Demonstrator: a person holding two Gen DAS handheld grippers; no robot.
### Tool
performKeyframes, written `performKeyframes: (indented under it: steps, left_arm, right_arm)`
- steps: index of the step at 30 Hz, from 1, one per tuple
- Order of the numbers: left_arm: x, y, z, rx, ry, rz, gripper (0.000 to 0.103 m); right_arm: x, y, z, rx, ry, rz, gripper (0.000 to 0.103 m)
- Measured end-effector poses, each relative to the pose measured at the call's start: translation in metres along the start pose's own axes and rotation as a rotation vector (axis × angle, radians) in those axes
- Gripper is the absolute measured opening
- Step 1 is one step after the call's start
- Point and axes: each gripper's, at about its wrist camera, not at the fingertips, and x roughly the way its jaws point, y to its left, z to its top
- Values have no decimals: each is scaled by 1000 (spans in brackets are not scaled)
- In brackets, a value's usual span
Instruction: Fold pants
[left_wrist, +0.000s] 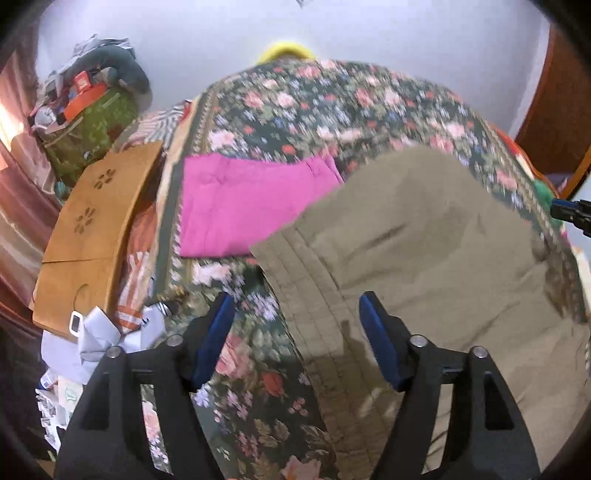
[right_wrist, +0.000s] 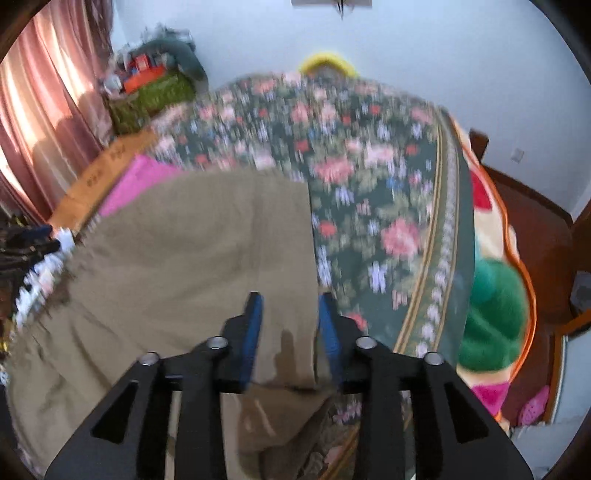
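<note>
Khaki pants (left_wrist: 424, 251) lie on a floral bedspread (left_wrist: 332, 107), hem bands toward the left in the left wrist view. My left gripper (left_wrist: 297, 306) is open wide, its jaws straddling the hem edge, holding nothing. In the right wrist view the khaki pants (right_wrist: 184, 251) fill the left half. My right gripper (right_wrist: 290, 306) is open, its jaws either side of the pants' right edge, with cloth between them but not pinched. The view is blurred.
A folded pink garment (left_wrist: 243, 206) lies beyond the khaki pants. A wooden lap table (left_wrist: 92, 225) and papers (left_wrist: 99, 332) sit at the bed's left. A cluttered green box (left_wrist: 88, 133) stands by the wall. A green plush thing (right_wrist: 495, 306) hangs off the bed's right side.
</note>
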Motion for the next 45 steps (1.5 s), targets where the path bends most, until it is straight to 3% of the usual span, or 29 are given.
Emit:
performKeyframes:
  steps: [3, 7, 9, 21, 29, 30, 31, 33, 36, 41, 45]
  left_arm:
    - [0, 10, 13, -21, -20, 29, 76]
    - [15, 23, 26, -60, -15, 60, 90]
    - [28, 26, 30, -74, 0, 72, 90]
    - [103, 24, 33, -66, 101, 36, 90]
    - [127, 25, 33, -110, 127, -46, 90]
    - [129, 25, 33, -109, 133, -68, 84]
    - [131, 24, 32, -115, 138, -98, 76]
    - [131, 25, 32, -140, 148, -146, 67]
    - [131, 26, 31, -178, 143, -155, 59]
    - [119, 27, 33, -178, 107, -126, 50]
    - [97, 23, 44, -142, 59, -69, 48]
  right_arm:
    - [-6, 3, 21, 8, -54, 14, 39]
    - [7, 7, 44, 14, -89, 14, 45]
    - [18, 8, 50, 27, -88, 13, 45]
    - [139, -13, 84, 116, 49, -6, 45]
    - [185, -19, 88, 181, 87, 73, 45]
    - [187, -20, 85, 199, 80, 90, 44]
    - [188, -21, 84, 212, 77, 106, 35]
    - [186, -25, 82, 236, 80, 152, 33]
    - [184, -23, 81, 248, 86, 154, 12]
    - [167, -3, 86, 138, 21, 56, 11]
    - [142, -3, 102, 106, -19, 28, 10]
